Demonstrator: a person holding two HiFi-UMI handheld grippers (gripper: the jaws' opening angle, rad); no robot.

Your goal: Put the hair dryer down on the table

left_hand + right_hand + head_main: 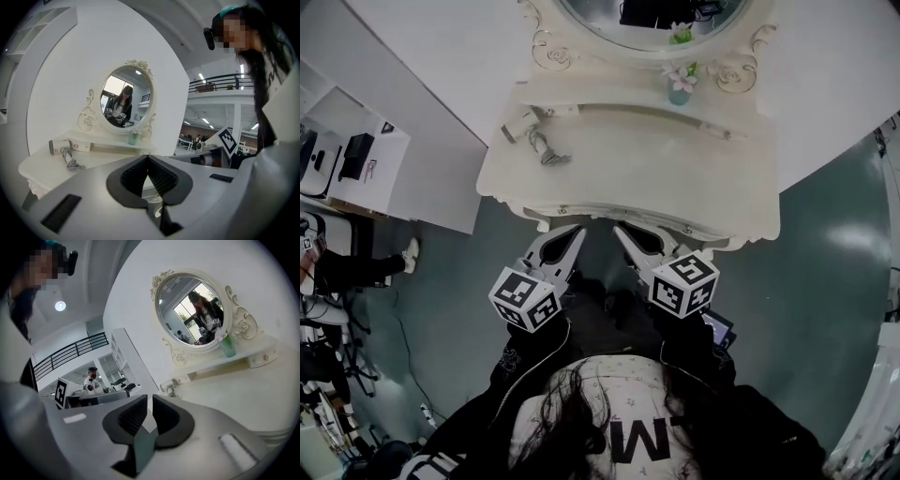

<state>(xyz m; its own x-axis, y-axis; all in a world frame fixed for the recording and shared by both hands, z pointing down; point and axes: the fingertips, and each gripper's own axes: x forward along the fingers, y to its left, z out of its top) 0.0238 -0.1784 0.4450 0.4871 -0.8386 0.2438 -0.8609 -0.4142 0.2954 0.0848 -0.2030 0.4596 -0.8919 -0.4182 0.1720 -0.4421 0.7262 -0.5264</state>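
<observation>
The white hair dryer (523, 125) lies on the cream dressing table (675, 178) at its left end, its grey cord (547, 152) coiled beside it. It also shows as the hair dryer (60, 146) in the left gripper view and, small, as the hair dryer (168, 387) in the right gripper view. My left gripper (572, 232) hangs off the table's front edge, shut and empty. My right gripper (625, 232) is beside it, also shut with nothing between the pads. Neither gripper touches the dryer. Close up, the left gripper (148, 157) and the right gripper (150, 399) both have their dark pads together.
An oval mirror (647, 19) with scrolled trim stands at the table's back, above a narrow shelf with a small green vase of flowers (680, 86). A white shelf unit (356, 155) stands to the left. Grey-green floor surrounds the table.
</observation>
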